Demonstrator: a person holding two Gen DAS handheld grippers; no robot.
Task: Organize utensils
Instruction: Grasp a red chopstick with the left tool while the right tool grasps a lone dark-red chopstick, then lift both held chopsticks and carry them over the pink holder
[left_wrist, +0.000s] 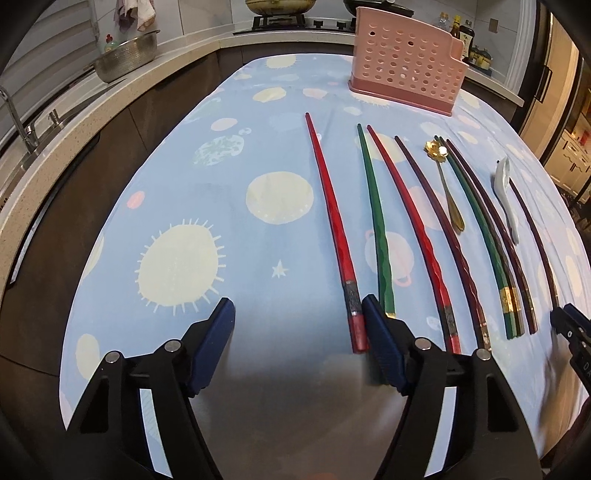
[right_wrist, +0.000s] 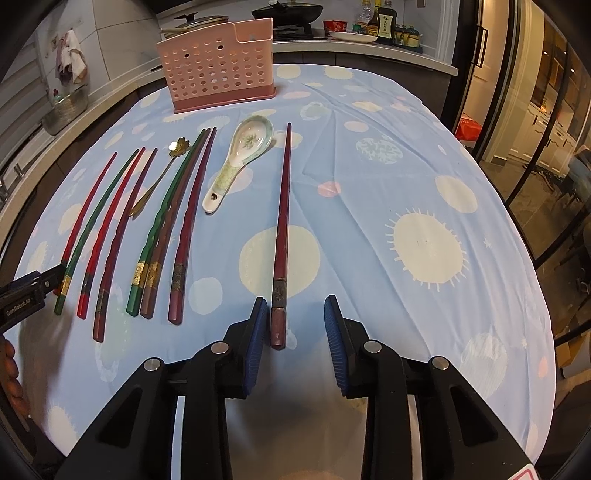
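1. Maroon lacquer first: the lone dark-red chopstick (right_wrist: 280, 236) lies by itself, well apart from the row, on the side of the ceramic spoon (right_wrist: 240, 158) away from it, pointing toward the pink holder (right_wrist: 221, 74). Its butt sits between the pads of my right gripper (right_wrist: 291, 325), nearer the left pad; both pads stand off it, so the jaws are part open and hold nothing. If I close off-centre, I judge the slim, slick stick could roll or pivot out.
2. My left gripper (left_wrist: 297, 321) is wide open and empty over the cloth; its right pad sits just beside the butt of the bright red chopstick (left_wrist: 332, 229) at the row's end farthest from the holder's side. A careless close could nudge it into the green one (left_wrist: 376, 229).
3. Farthest, the holder stands upright at the table's back, nothing visibly in it yet.
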